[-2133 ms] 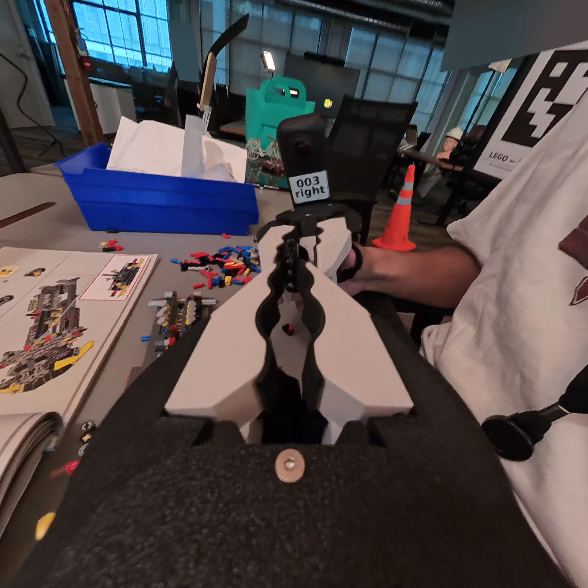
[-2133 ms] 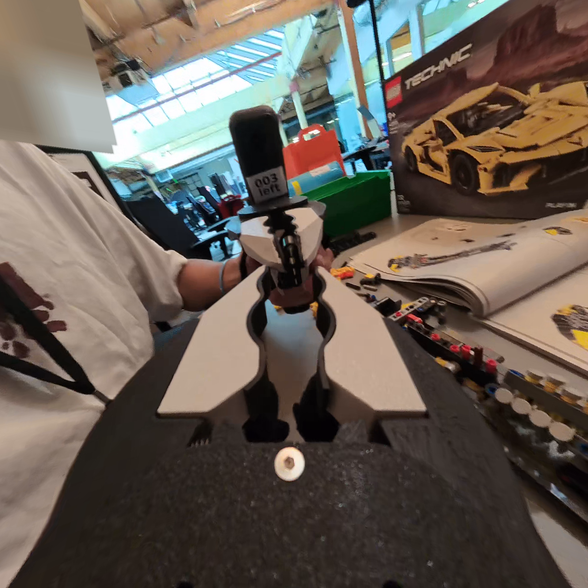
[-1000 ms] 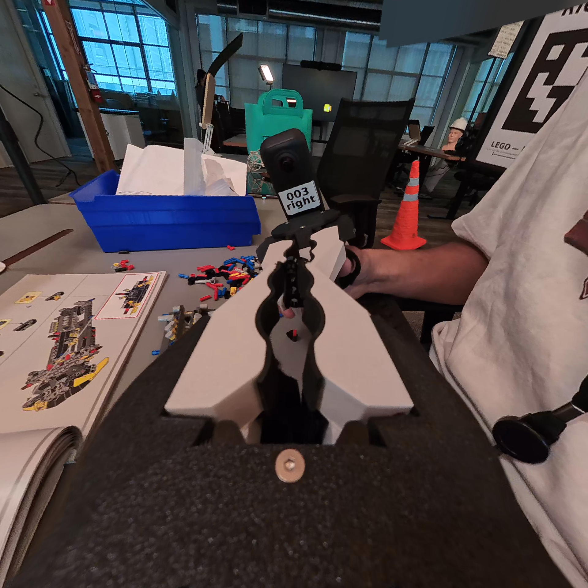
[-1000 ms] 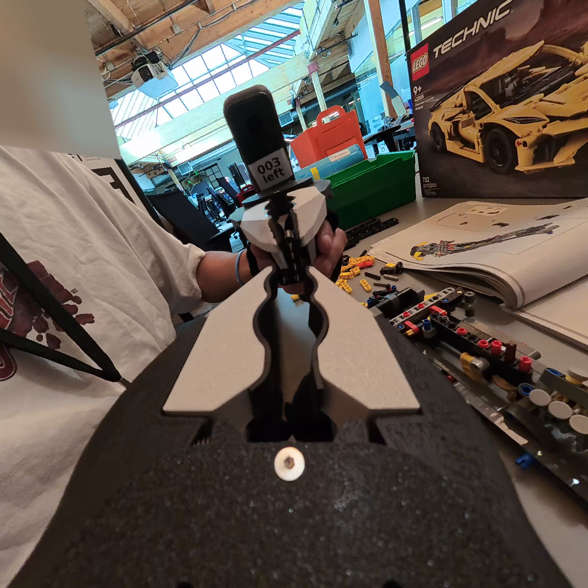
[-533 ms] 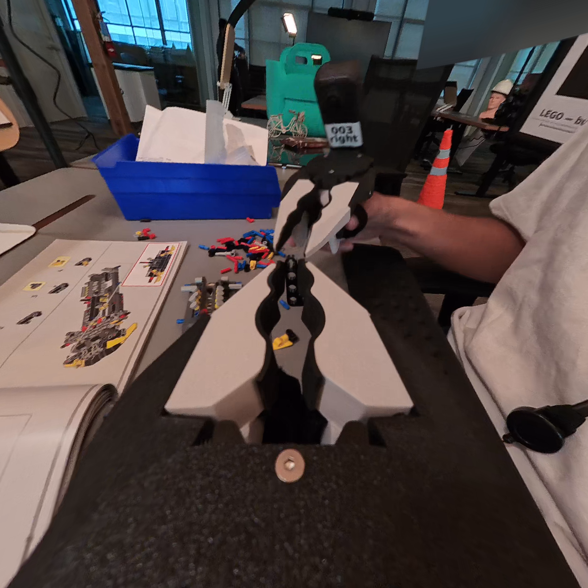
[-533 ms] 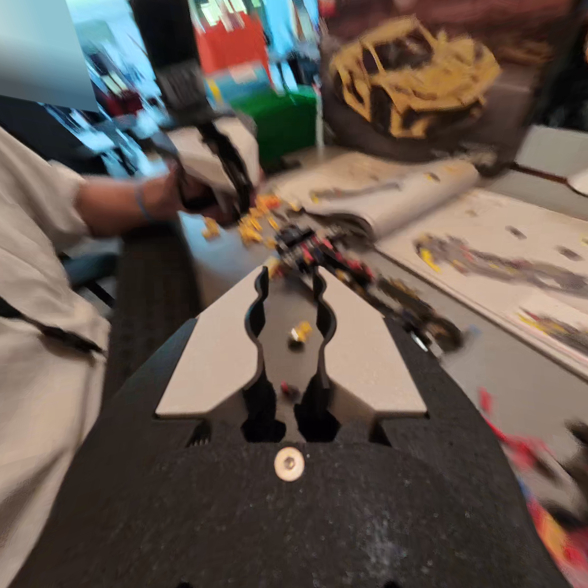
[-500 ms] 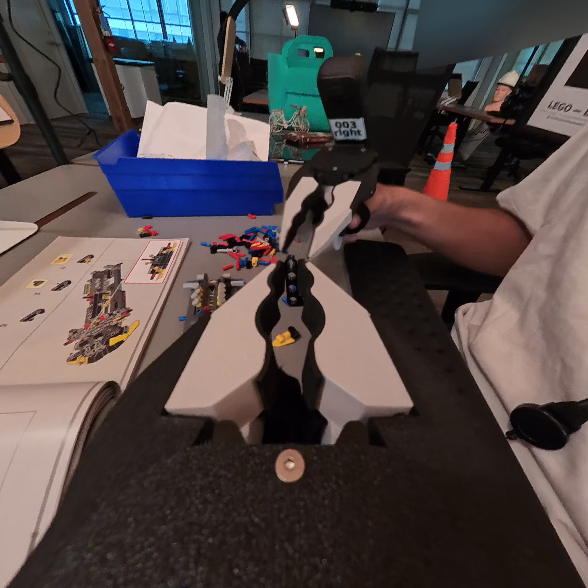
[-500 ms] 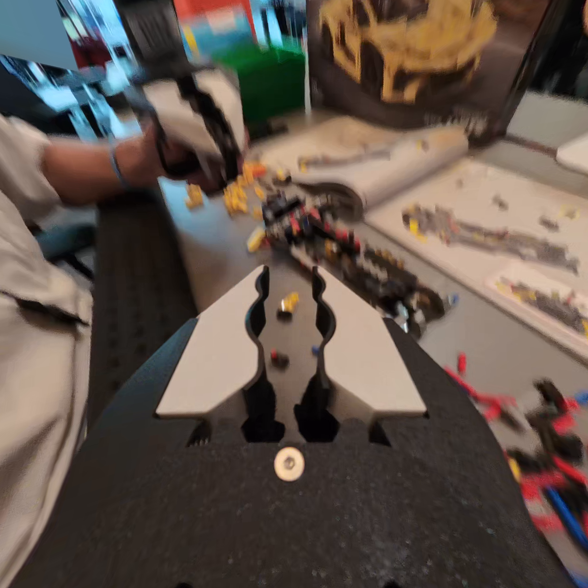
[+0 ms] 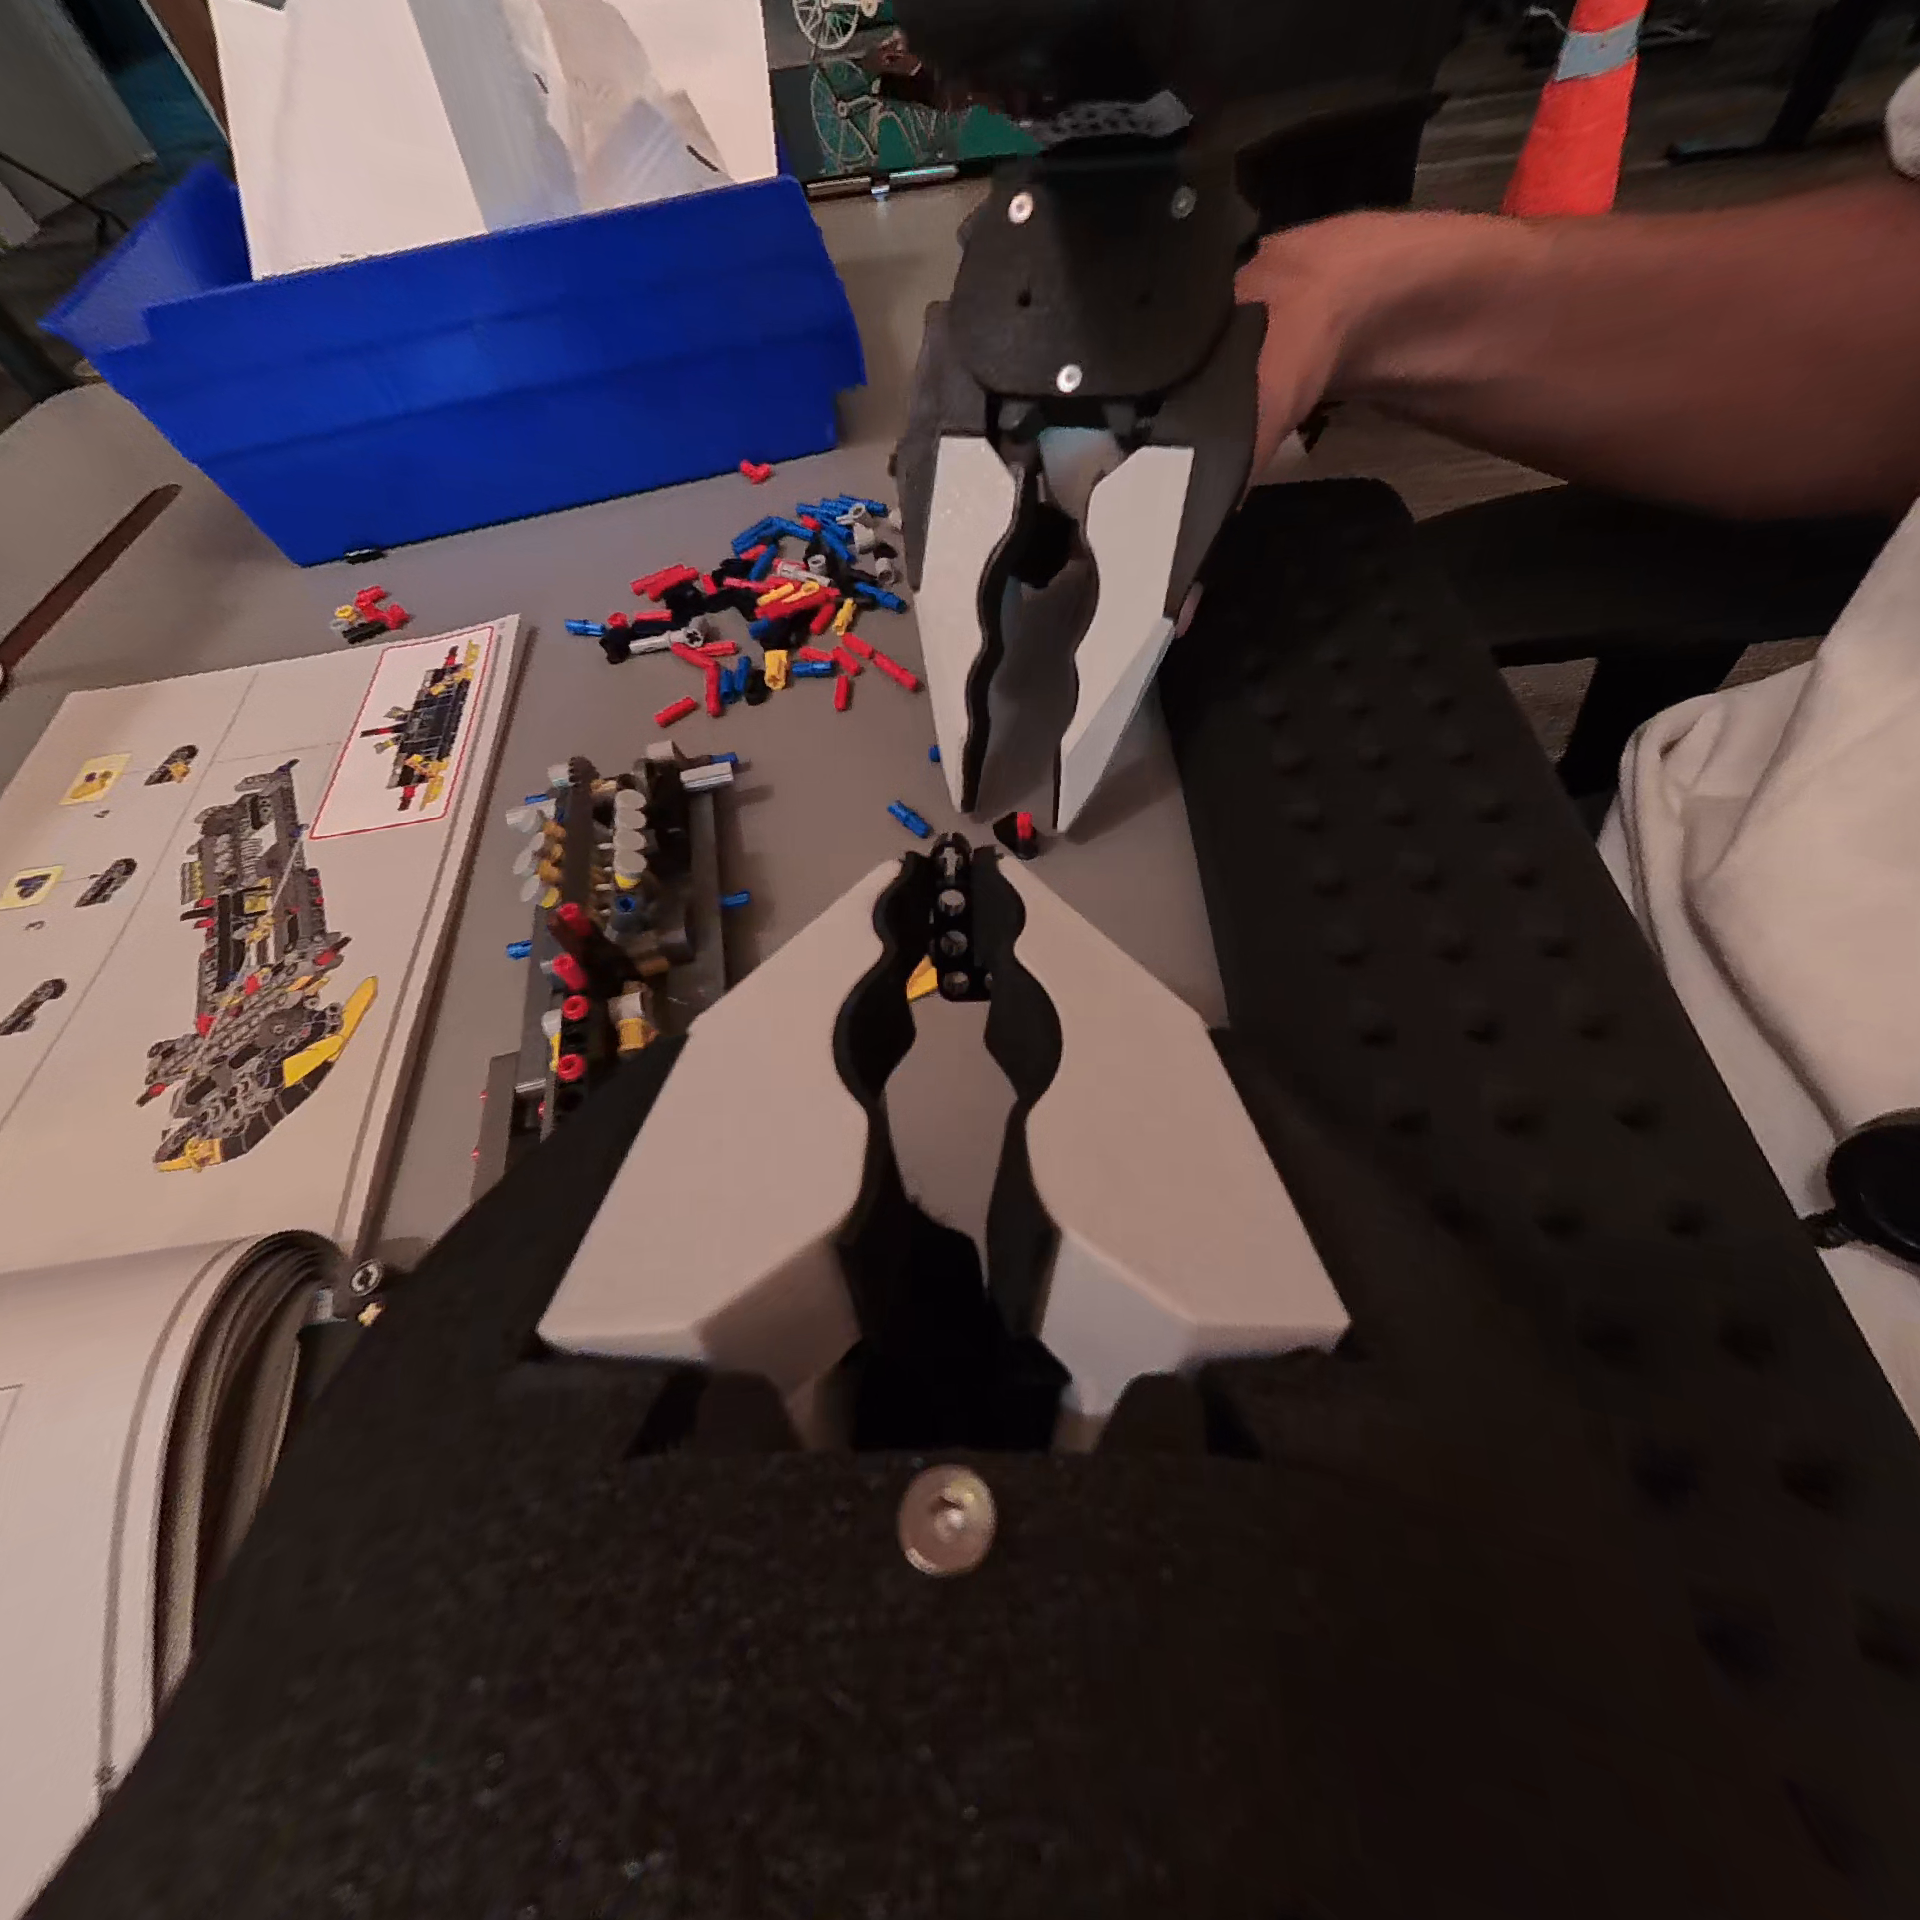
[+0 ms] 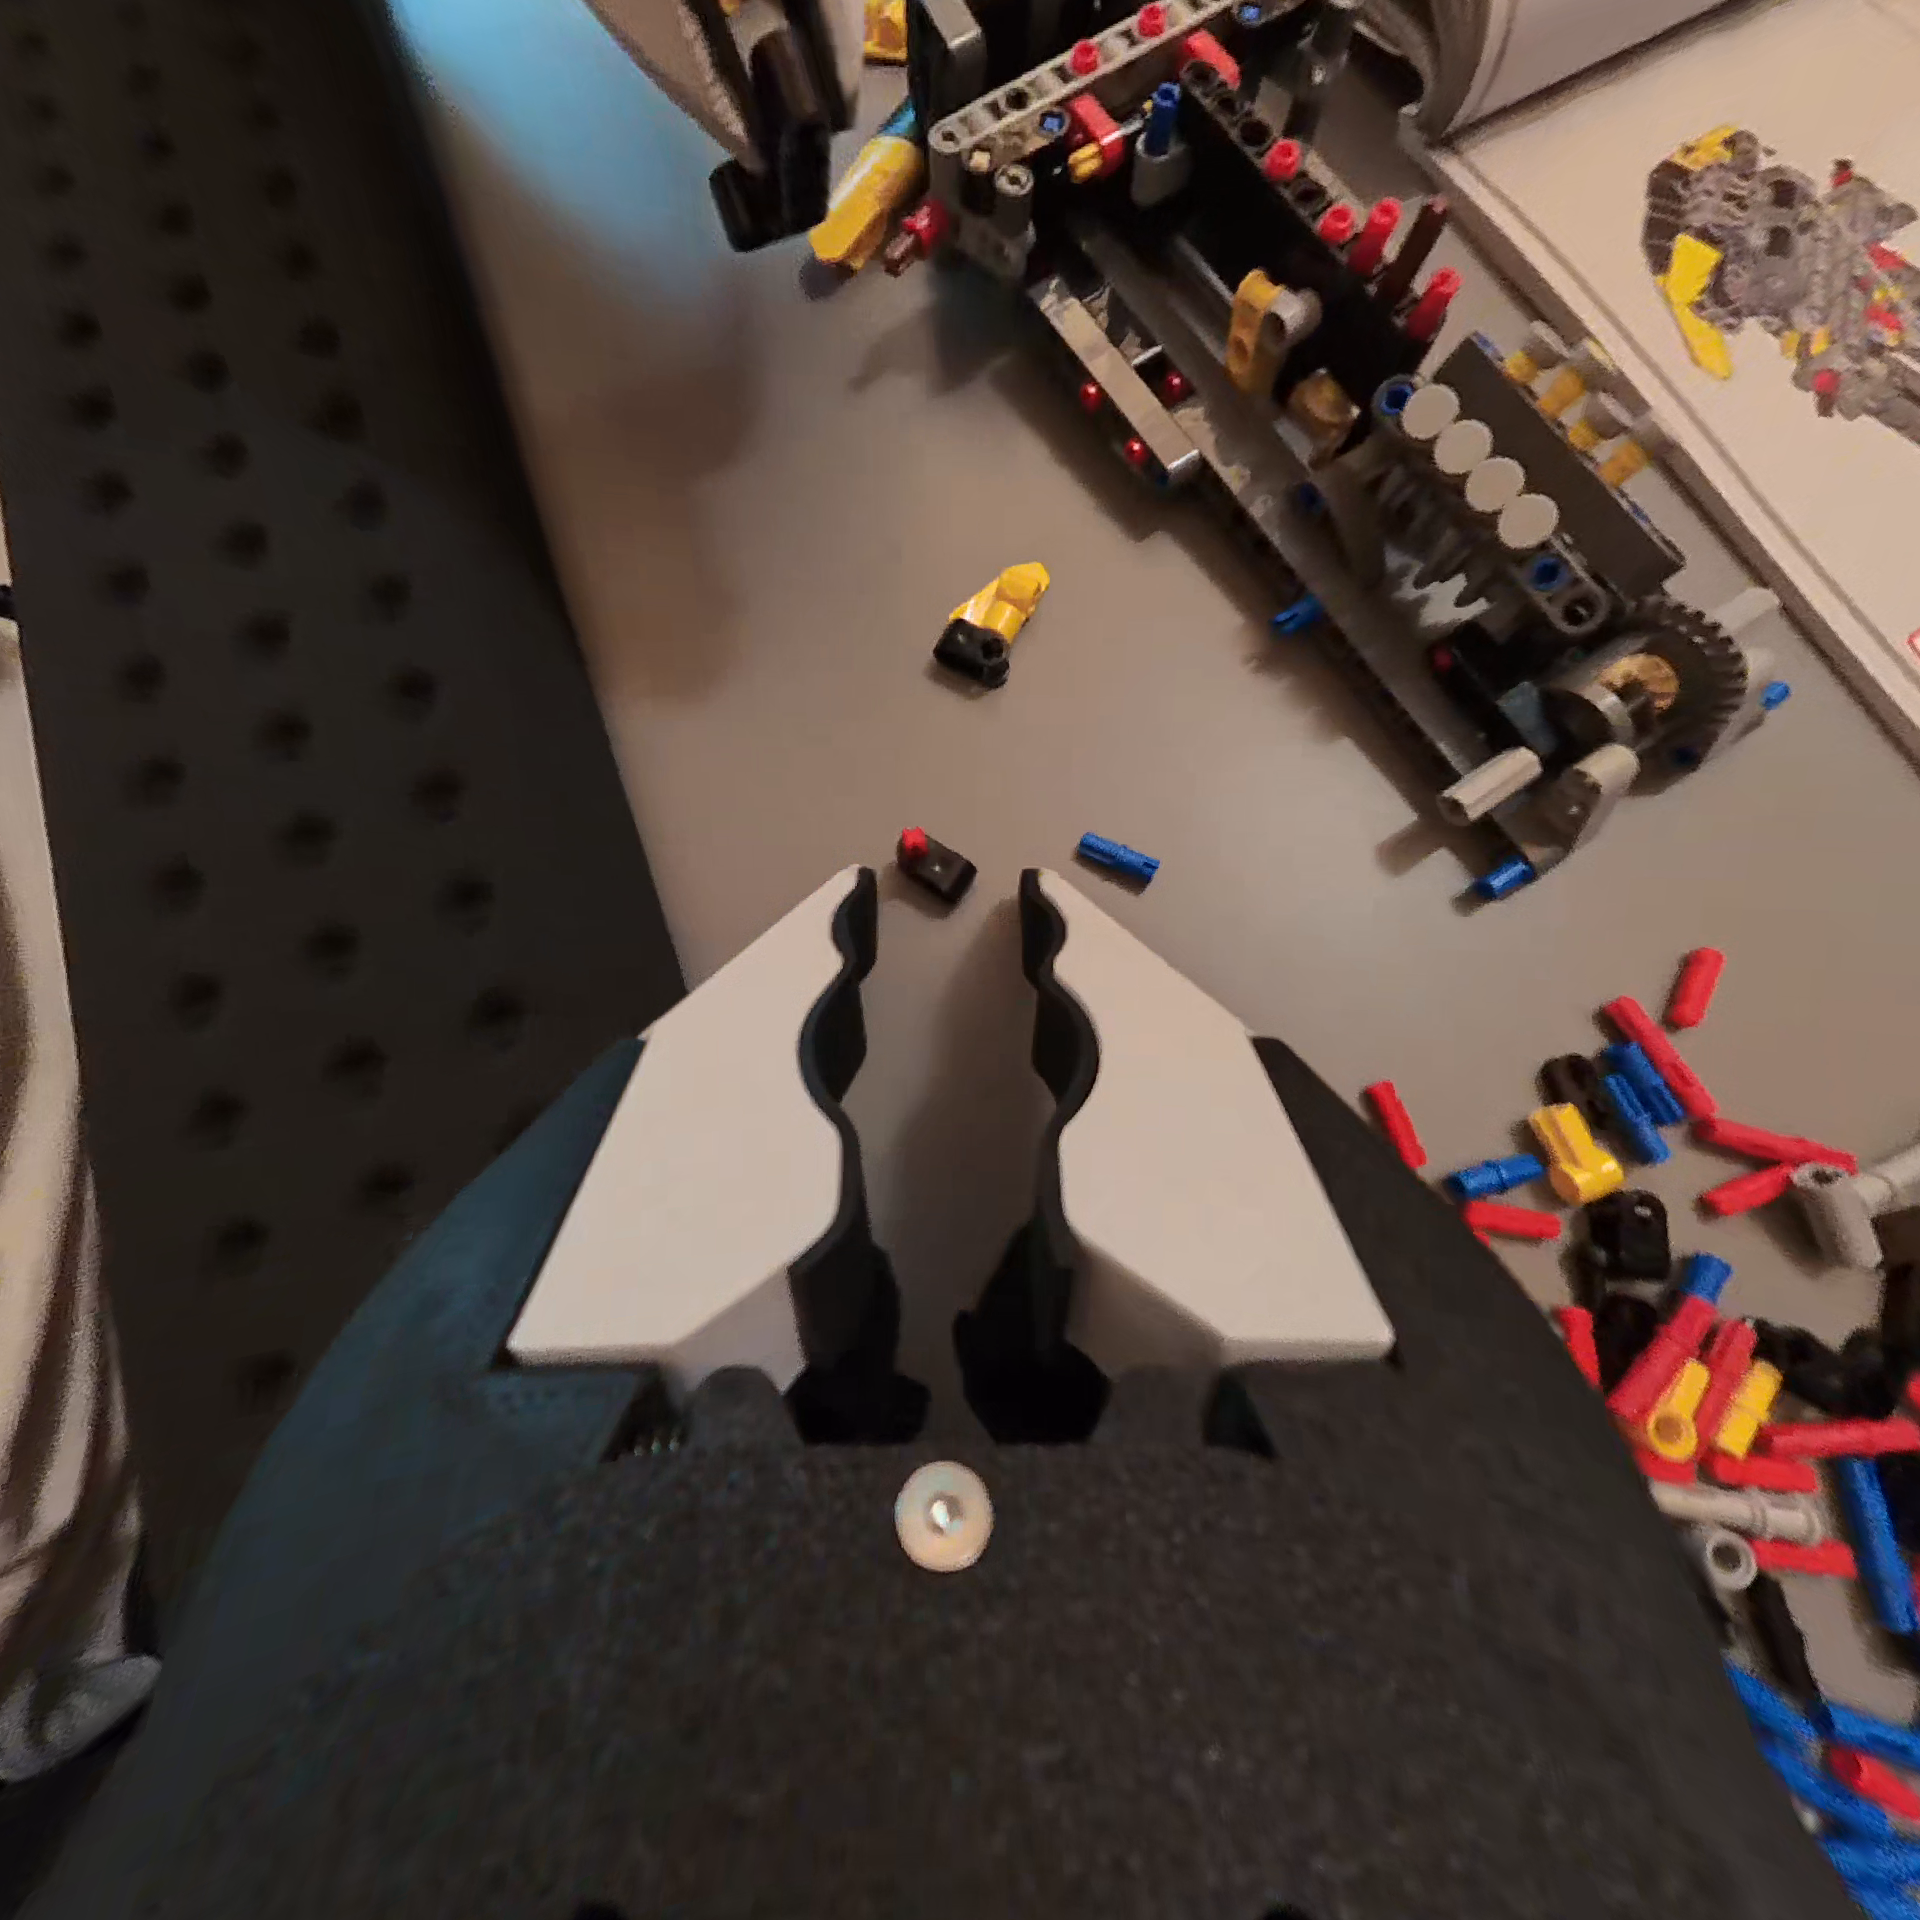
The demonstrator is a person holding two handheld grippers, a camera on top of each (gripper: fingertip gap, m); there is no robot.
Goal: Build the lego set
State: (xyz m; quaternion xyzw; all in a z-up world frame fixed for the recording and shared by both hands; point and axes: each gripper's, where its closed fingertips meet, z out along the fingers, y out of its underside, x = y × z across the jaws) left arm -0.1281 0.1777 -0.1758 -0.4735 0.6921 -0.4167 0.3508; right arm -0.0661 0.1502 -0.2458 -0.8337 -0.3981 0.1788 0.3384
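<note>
At frame centre, the spread right gripper (image 10: 948,883) hovers over a small black-and-red piece (image 10: 935,859) on the table (image 10: 831,468); the left gripper (image 9: 954,883) pinches a black beam (image 9: 958,925). Next, likely: close on it.

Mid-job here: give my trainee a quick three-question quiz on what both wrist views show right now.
1. True or false: the left gripper is shut on a black beam.
2. Which piece lies just ahead of the open right gripper? A) black-and-red piece B) yellow gear C) white tyre
3. Fill in: the blue pin lies loose on the ____.
Key: 1 true; 2 A; 3 table.
</note>
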